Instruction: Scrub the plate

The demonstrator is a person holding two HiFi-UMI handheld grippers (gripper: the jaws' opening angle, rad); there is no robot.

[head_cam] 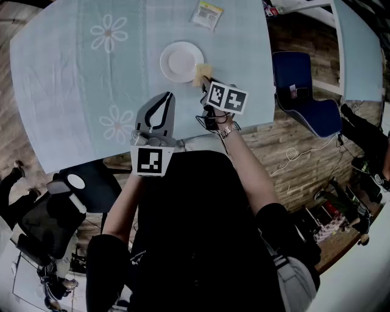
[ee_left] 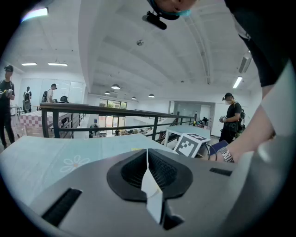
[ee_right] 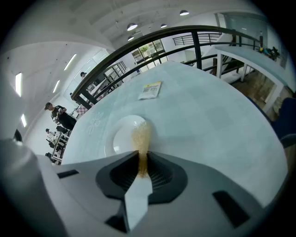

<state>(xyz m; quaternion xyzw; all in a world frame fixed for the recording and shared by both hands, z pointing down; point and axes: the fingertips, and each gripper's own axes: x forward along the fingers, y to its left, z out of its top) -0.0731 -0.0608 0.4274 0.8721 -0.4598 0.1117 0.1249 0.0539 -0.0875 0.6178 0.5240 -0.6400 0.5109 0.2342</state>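
Note:
A white round plate (head_cam: 181,61) rests on the pale blue flowered tablecloth (head_cam: 73,79). My right gripper (head_cam: 206,82) is shut on a yellow sponge (head_cam: 202,72), which touches the plate's right rim. In the right gripper view the sponge (ee_right: 141,141) stands edge-on between the jaws, over the near rim of the plate (ee_right: 121,134). My left gripper (head_cam: 166,97) is shut and holds nothing, hovering over the table's near edge, below the plate. In the left gripper view my left gripper (ee_left: 147,155) points out over the table, away from the plate.
A yellow packet (head_cam: 206,14) lies at the table's far side, also seen as a packet (ee_right: 150,90) beyond the plate. A blue chair (head_cam: 301,91) stands right of the table. A black chair (head_cam: 73,201) is at the lower left. People stand in the background.

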